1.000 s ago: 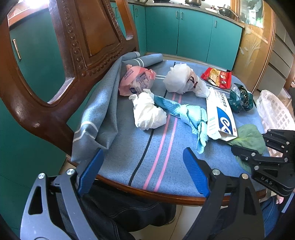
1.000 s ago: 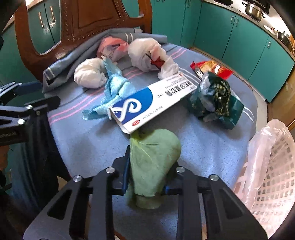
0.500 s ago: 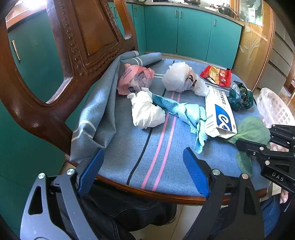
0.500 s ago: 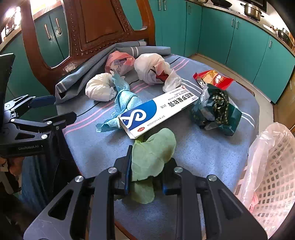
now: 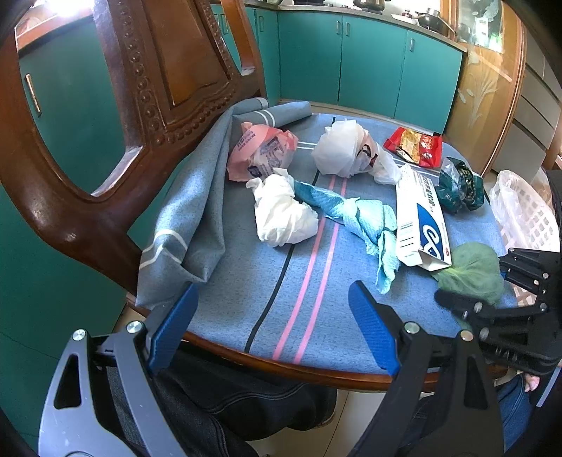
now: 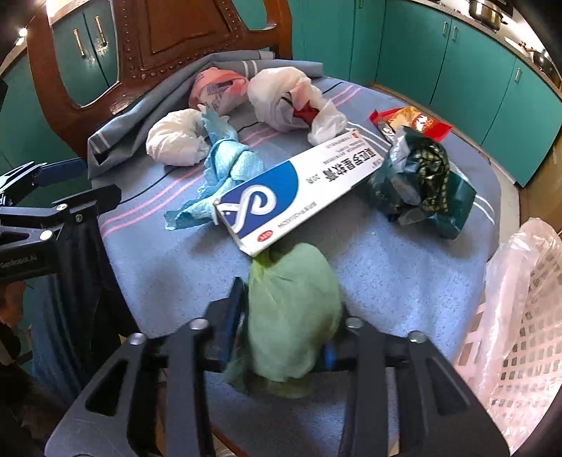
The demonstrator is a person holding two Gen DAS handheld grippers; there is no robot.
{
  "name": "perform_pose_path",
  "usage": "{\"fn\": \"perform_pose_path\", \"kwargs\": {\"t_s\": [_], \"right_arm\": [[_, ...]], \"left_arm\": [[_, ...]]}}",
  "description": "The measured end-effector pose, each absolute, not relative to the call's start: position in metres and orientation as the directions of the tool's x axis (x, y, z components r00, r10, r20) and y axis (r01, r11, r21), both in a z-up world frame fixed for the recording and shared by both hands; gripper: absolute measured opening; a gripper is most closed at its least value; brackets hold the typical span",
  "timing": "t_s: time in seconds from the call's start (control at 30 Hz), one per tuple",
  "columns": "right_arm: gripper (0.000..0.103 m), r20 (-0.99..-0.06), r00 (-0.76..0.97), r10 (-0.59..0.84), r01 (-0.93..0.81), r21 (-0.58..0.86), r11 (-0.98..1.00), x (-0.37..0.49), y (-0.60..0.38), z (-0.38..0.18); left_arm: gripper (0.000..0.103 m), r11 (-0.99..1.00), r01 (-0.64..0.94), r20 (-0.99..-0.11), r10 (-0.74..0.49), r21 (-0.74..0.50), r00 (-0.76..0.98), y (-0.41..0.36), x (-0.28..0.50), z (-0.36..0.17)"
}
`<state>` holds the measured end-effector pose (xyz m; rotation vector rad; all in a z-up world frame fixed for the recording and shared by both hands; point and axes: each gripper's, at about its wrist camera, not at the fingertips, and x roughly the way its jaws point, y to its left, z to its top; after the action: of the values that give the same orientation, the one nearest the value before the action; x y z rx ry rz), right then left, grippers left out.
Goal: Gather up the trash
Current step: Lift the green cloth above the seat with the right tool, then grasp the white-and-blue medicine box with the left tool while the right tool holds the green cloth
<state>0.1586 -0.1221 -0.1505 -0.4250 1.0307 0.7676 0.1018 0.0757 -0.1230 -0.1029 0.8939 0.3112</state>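
our right gripper (image 6: 281,337) is opening w/ the green leaf (image 6: 291,309) between its jaws at the table's (image 6: 404,267) near edge by the basket (image 6: 520,334), left gripper (image 5: 270,327) hangs wide open, empty.

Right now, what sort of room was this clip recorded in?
Most likely a home kitchen with a dining corner: teal cabinets under a counter carrying pots, a carved wooden chair, and a cloth-covered table strewn with trash.

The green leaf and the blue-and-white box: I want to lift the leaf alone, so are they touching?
Touching. In the right wrist view the green leaf has its tip tucked under the near corner of the blue-and-white box.
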Motion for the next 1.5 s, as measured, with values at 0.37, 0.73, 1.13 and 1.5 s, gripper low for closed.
{"fn": "perform_pose_path", "kwargs": {"t_s": [0.37, 0.73, 1.13, 1.5], "right_arm": [[0.019, -0.851, 0.291, 0.438, -0.756, 0.076, 0.65, 0.158, -0.131, -0.134], [0.019, -0.698, 0.325, 0.638, -0.71, 0.267, 0.652, 0.169, -0.19, -0.078], [0.019, -0.64, 0.465, 0.613, -0.569, 0.315, 0.76, 0.191, -0.226, -0.066], [0.019, -0.65, 0.487, 0.584, -0.519, 0.322, 0.792, 0.197, -0.231, -0.071]], "left_arm": [[0.088, 0.945, -0.328, -0.759, 0.223, 0.014, 0.612, 0.082, 0.101, -0.116], [0.088, 0.963, -0.268, -0.735, 0.156, -0.036, 0.66, 0.069, 0.116, -0.104], [0.088, 0.993, -0.093, -0.753, 0.006, -0.073, 0.658, 0.004, 0.148, -0.108], [0.079, 0.998, -0.015, -0.787, 0.052, 0.054, 0.614, -0.05, 0.174, -0.134]]}}
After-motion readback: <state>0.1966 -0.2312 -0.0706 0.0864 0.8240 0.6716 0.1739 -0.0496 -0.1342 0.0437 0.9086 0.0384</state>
